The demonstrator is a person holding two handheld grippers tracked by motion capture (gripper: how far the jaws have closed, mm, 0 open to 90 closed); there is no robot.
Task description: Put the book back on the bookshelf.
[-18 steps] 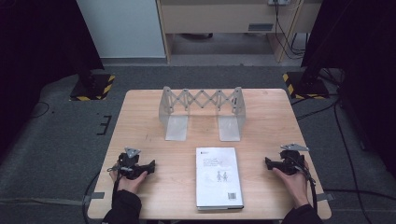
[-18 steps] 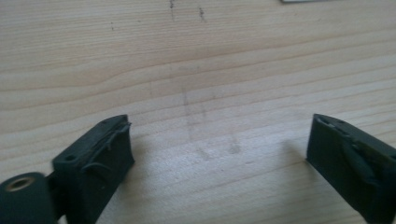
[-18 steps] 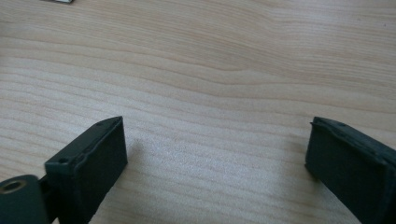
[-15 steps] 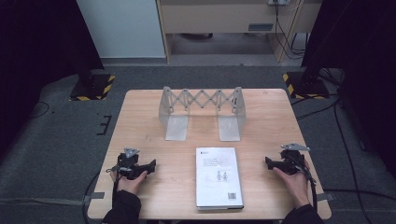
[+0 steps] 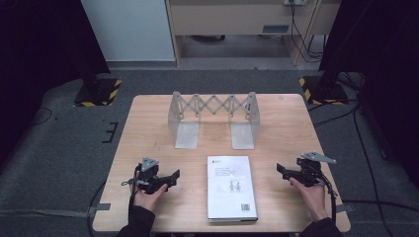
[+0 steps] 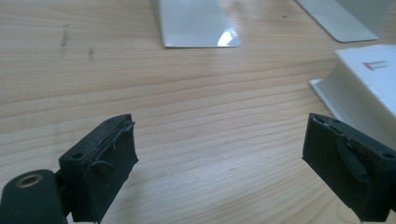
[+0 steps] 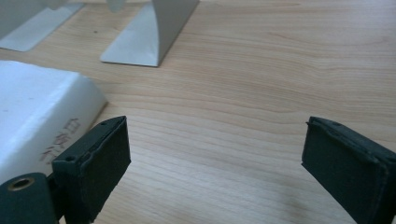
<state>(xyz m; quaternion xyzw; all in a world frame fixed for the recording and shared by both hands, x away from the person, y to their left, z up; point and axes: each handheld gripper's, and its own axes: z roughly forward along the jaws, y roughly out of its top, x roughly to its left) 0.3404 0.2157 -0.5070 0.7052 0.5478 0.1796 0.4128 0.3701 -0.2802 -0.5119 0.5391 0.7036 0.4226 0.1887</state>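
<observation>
The white book [image 5: 231,187] lies flat at the table's [image 5: 148,123] 6 o'clock edge, the expanding metal bookend rack [image 5: 213,118] standing at its 12 o'clock. The left gripper [image 5: 173,176] at the book's 9 o'clock and the right gripper [image 5: 279,168] at 3 o'clock rest with jaws apart, empty. A one-sided pinch would likely let the book swing or slide off.

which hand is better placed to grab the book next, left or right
Left, by a little. The left tool sits closer to the white book than the right tool. Both are open, empty and aimed at it, one on each side.
</observation>
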